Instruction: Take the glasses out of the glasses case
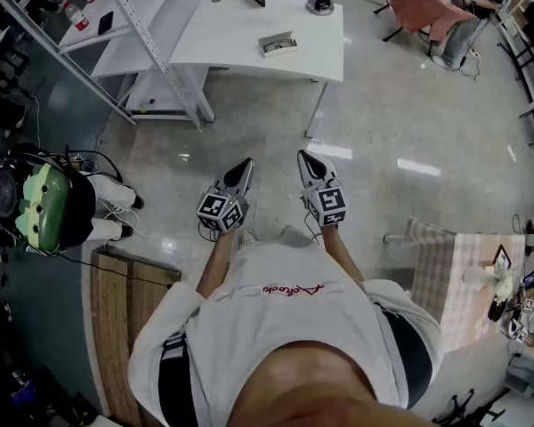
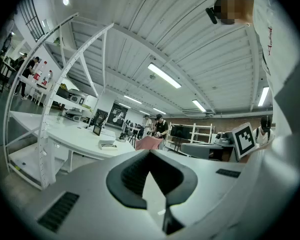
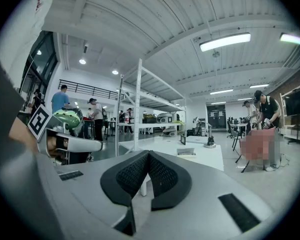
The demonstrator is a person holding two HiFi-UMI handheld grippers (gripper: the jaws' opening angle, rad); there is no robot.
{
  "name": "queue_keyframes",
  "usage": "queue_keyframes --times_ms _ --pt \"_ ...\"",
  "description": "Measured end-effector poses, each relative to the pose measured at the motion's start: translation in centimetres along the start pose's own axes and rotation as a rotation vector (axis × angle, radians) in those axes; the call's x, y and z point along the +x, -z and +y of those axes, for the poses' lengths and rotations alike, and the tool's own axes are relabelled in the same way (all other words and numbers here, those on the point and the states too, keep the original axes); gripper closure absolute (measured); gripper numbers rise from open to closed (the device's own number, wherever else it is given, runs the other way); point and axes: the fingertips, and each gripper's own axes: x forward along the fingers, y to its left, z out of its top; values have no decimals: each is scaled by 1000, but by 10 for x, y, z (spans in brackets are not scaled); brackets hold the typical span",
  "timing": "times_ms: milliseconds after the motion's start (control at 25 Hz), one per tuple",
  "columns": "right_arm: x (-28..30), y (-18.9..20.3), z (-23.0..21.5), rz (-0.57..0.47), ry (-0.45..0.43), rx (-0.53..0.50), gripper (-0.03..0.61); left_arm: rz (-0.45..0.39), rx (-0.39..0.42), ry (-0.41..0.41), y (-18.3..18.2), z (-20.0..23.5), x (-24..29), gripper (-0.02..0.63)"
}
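The grey left gripper [image 1: 246,164] and right gripper [image 1: 303,156] point level, fingers pressed together and holding nothing, because the small flat grey case [image 1: 279,44] lies well away on the white surface [image 1: 215,36].

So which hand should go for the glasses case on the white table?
Right, but only just. The left hand-held gripper and right hand-held gripper are both shut, empty and far from the glasses case on the table; it lies almost straight ahead between them, slightly nearer the right one's line.
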Motion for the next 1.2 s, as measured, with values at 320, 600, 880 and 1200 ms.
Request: queue_keyframes --times_ms 320,600,880,1200 --pt "-6 6 -13 -7 16 22 581 15 2 17 8 -8 10 614" --pt "-14 3 -24 -31 41 16 581 30 -2 25 12 -17 21 614" --pt "-23 13 -31 -8 -10 0 581 29 -40 17 26 -37 38 614" --pt "-34 24 -50 19 -54 20 581 36 -55 1 39 -61 54 614"
